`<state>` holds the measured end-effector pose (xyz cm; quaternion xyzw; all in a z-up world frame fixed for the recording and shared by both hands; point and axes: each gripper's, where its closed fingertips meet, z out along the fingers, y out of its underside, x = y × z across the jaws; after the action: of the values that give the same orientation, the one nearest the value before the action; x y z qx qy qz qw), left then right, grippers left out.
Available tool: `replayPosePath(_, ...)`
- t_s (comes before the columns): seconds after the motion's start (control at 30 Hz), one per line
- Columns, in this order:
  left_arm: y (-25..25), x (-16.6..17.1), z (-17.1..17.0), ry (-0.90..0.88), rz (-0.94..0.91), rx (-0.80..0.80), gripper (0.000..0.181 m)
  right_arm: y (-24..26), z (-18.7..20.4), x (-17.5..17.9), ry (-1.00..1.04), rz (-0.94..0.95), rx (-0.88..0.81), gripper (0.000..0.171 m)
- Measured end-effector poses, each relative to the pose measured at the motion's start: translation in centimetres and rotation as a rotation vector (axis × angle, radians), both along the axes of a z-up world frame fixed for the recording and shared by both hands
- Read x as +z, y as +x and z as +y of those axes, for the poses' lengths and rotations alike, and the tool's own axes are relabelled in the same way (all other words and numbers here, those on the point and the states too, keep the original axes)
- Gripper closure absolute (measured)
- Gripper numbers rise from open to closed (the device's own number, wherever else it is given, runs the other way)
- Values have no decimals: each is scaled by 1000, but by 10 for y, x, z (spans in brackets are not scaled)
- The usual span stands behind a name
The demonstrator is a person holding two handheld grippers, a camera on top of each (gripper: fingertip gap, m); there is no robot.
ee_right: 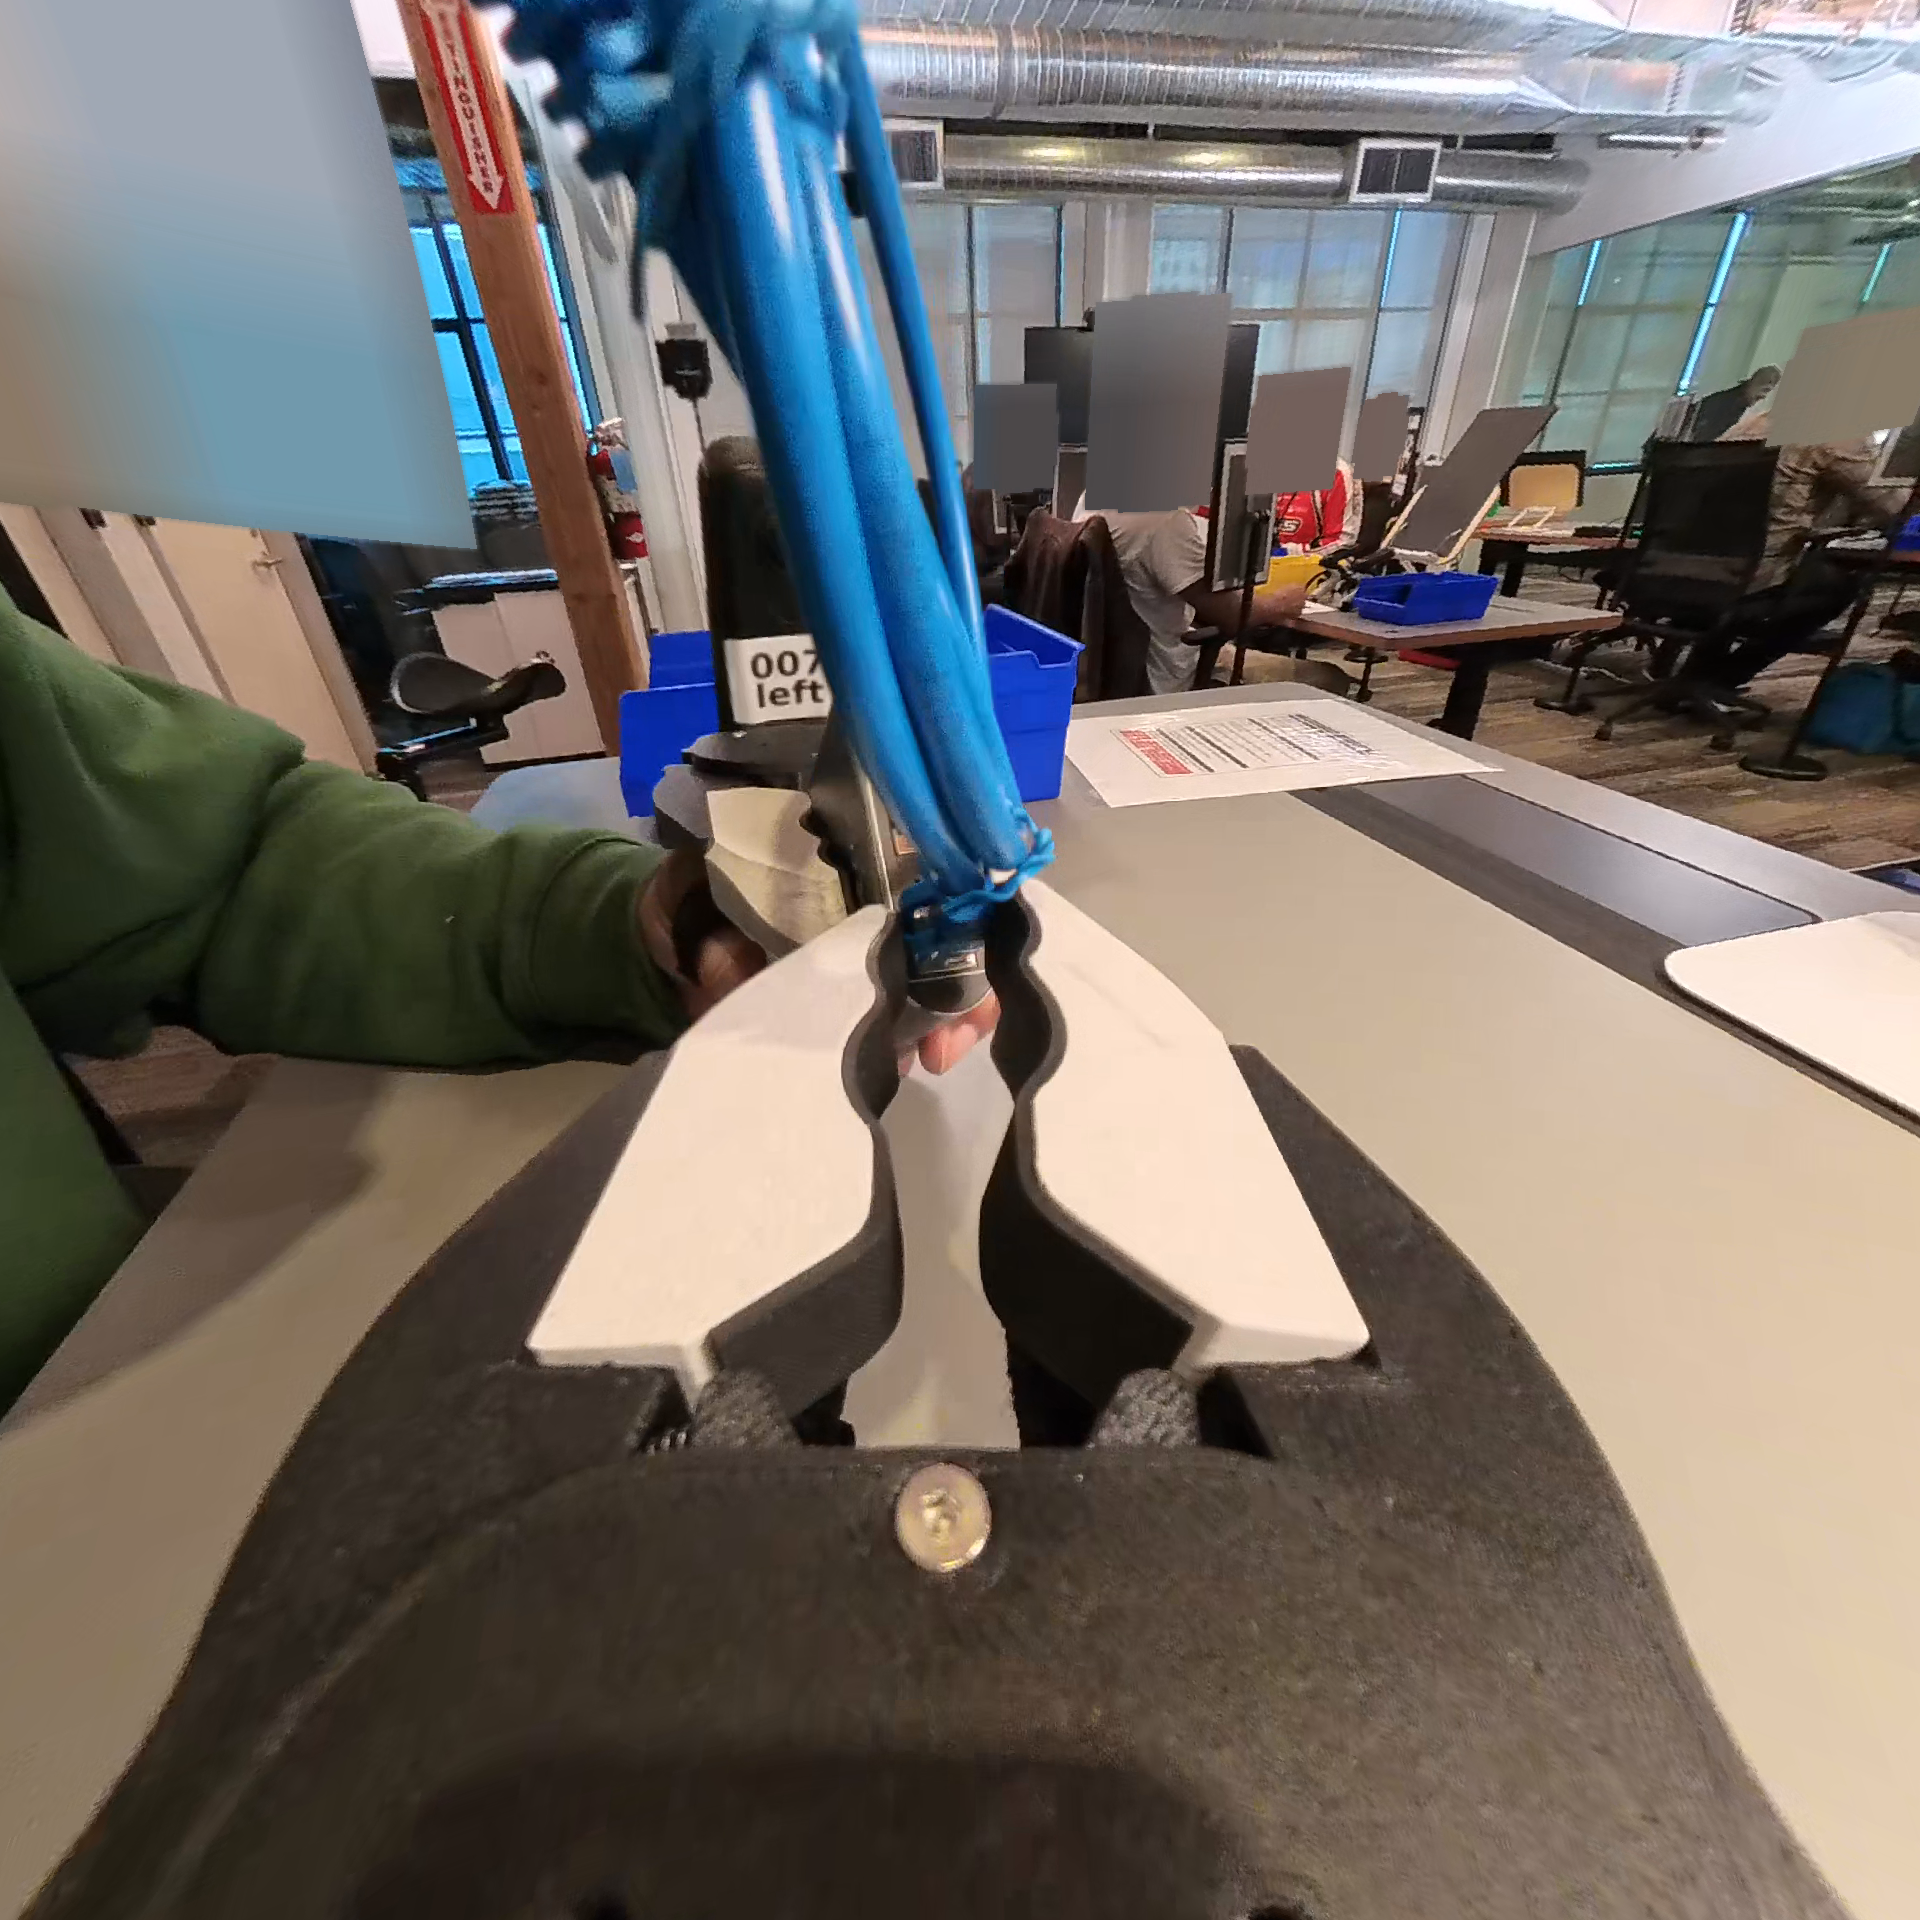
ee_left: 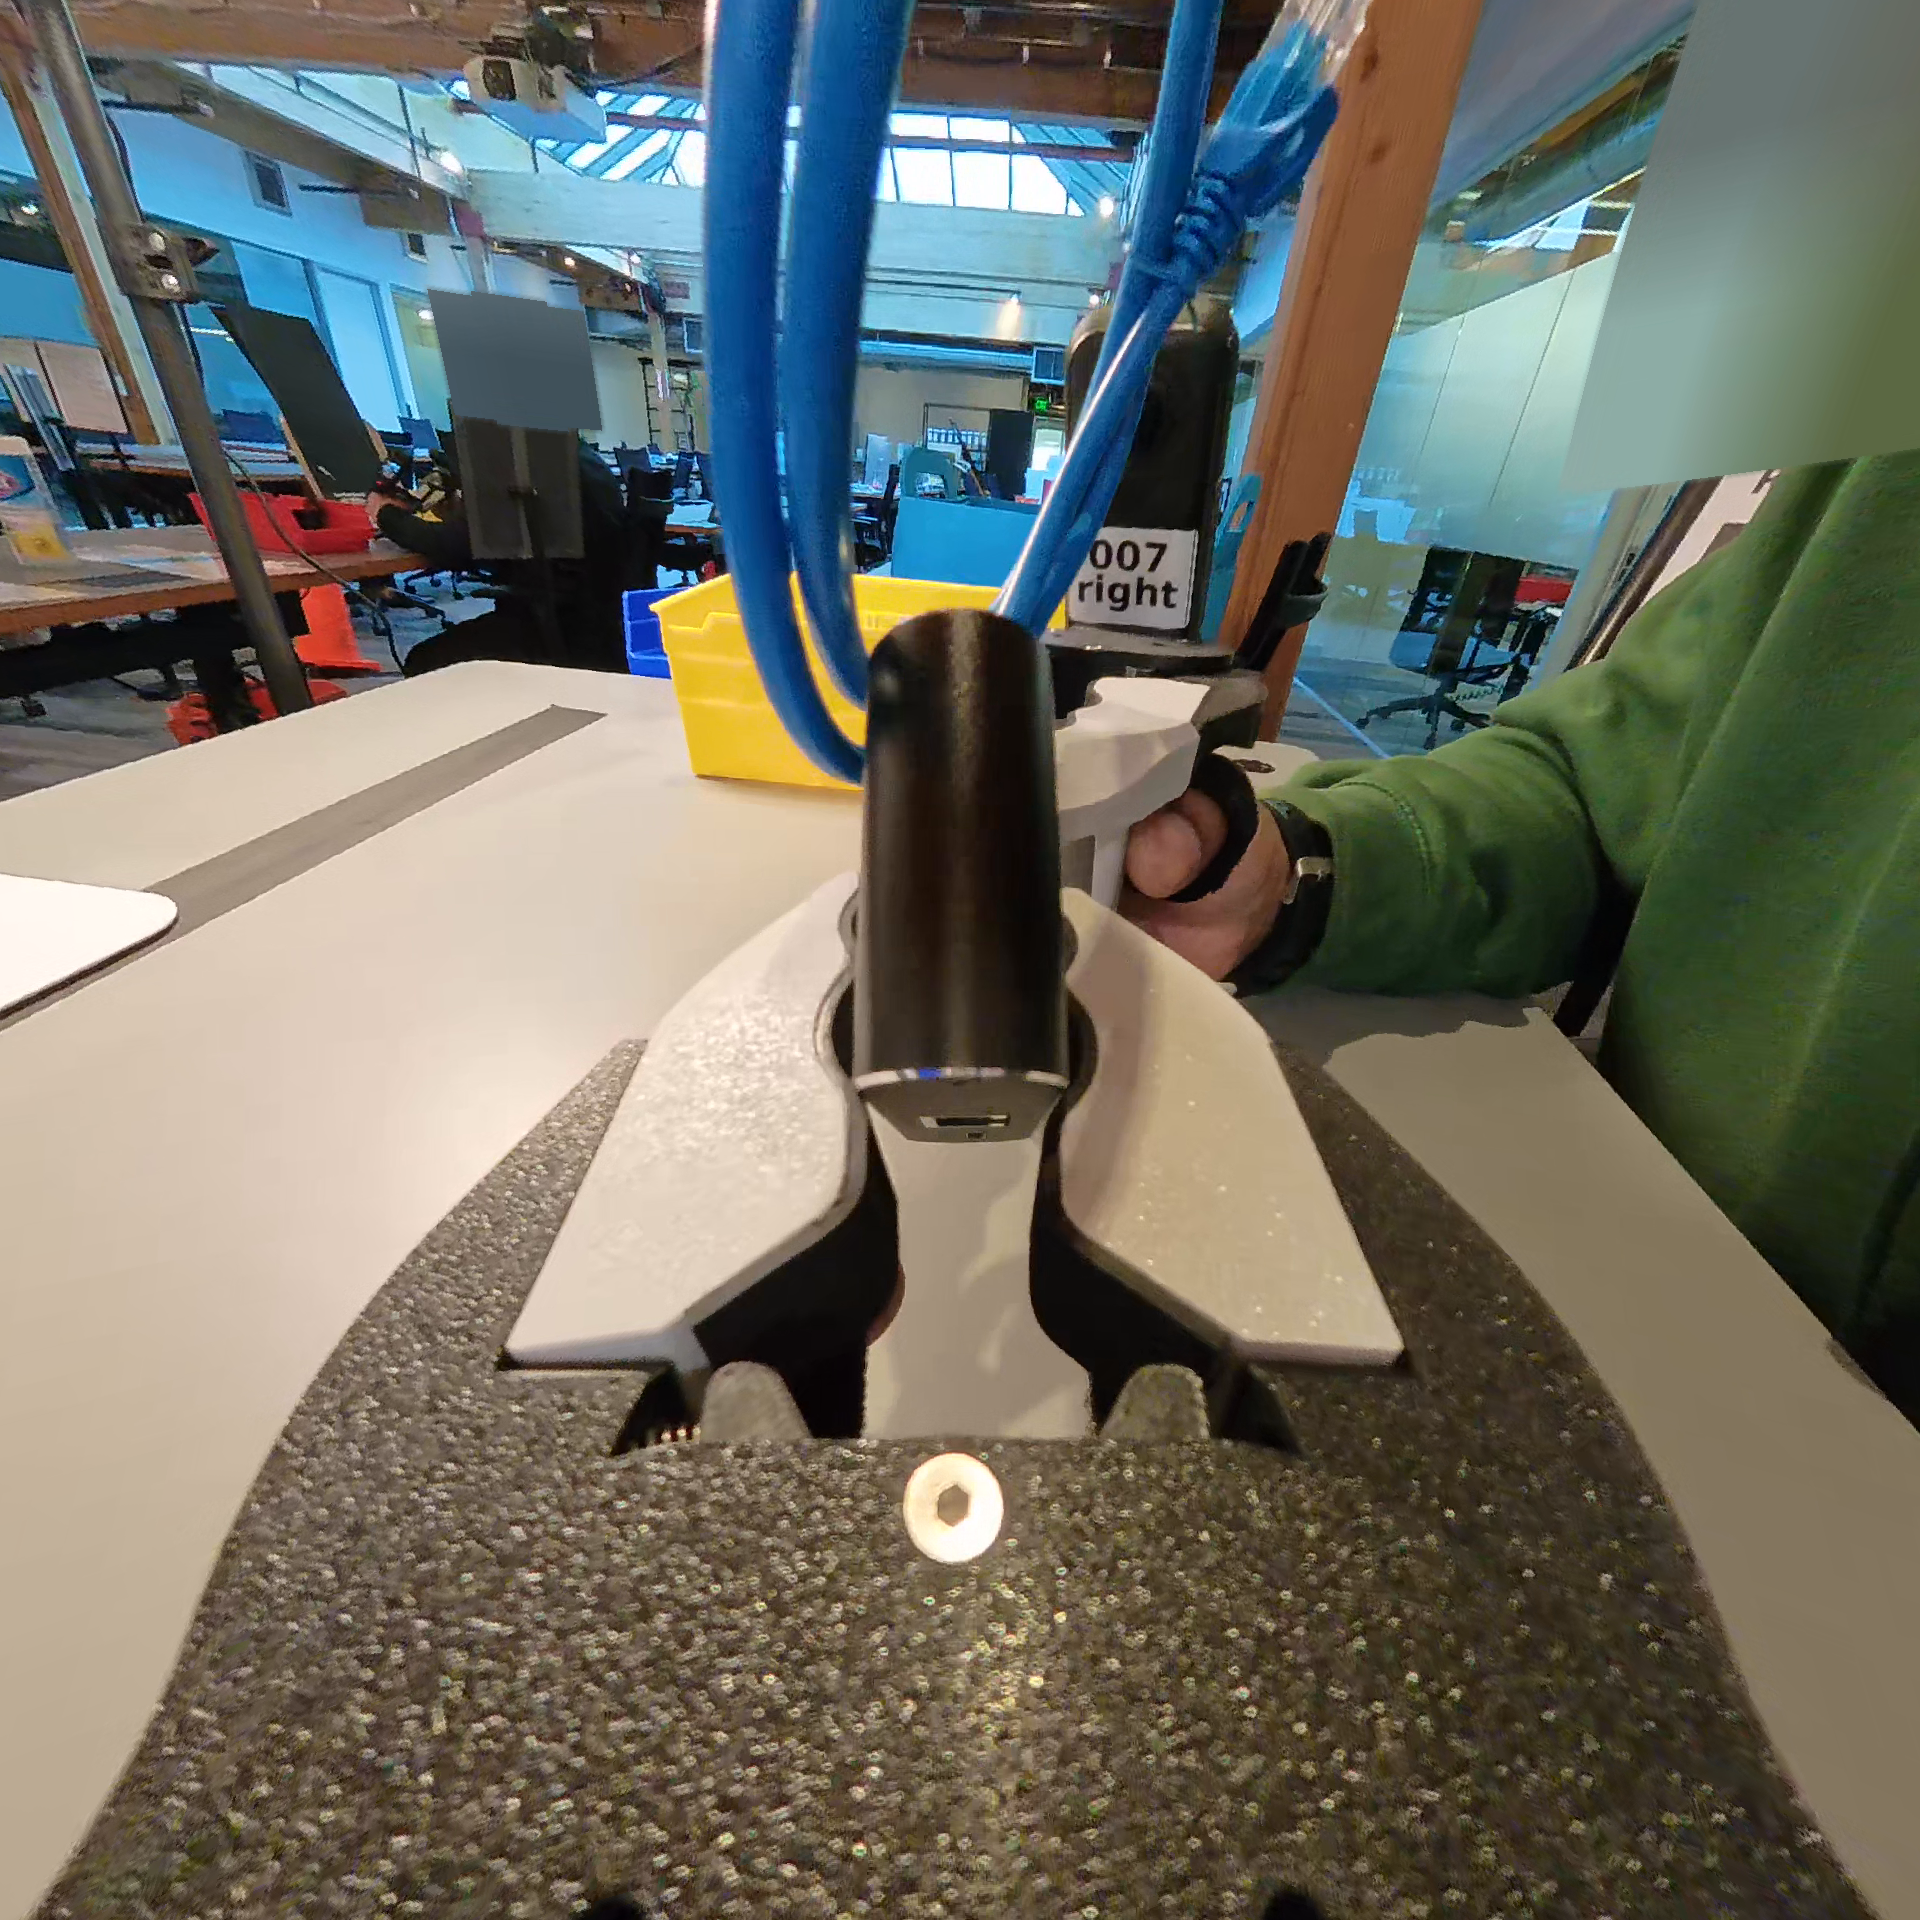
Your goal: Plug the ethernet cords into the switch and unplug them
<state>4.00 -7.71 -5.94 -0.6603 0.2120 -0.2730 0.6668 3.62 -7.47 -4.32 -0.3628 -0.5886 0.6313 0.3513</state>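
Firmly, the left gripper (ee_left: 961,997) clamps a black, rounded, upright switch (ee_left: 961,831), near the grey table's (ee_left: 416,987) near edge. Looped blue ethernet cords (ee_left: 769,364) rise from the switch. The right gripper (ee_right: 951,966) pinches one cord's plug (ee_right: 951,951). Open tabletop spreads left; a yellow plastic bin (ee_left: 727,665) sits far behind.

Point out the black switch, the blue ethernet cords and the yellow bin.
black switch (ee_left: 961,852), left wrist view, middle of its dark body.
blue ethernet cords (ee_right: 831,499), right wrist view, mid-bundle.
yellow bin (ee_left: 727,675), left wrist view, its side wall.
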Motion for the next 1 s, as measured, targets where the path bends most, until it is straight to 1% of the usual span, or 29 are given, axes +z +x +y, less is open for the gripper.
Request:
replayPosePath(0.2, 3, 2, -3, 3, -27, -37, 153, 1, -2, 4, -52, -14, 30, 157)
replayPosePath(0.4, 4, 4, -3, 10, -36, -39, 153, 2, -3, 6, -129, -26, 48, 158)
replayPosePath(0.47, 2, 2, -2, 13, -7, -13, 152, 1, -1, 4, -161, -44, 43, 158)
replayPosePath(0.53, 0, 0, -1, 21, 41, 18, 152, 0, 0, 2, -122, -44, 17, 158)
replayPosePath(0.67, -3, -2, 2, 18, 61, 50, 153, -3, 4, 0, -22, -26, -68, 156)
replayPosePath(0.77, -4, -3, 3, 18, 71, 58, 153, -3, 5, -1, 36, -15, -99, 156)
replayPosePath(0.87, -1, -2, 1, 23, 66, 37, 153, -2, 3, 0, 30, -13, -67, 156)
replayPosePath(0.93, 3, 1, -3, 28, 27, -13, 153, 2, -1, 3, 17, -4, 0, 157)
replayPosePath(1.0, 6, 3, -4, 33, 10, -27, 153, 4, -3, 6, 1, -3, 40, 157)
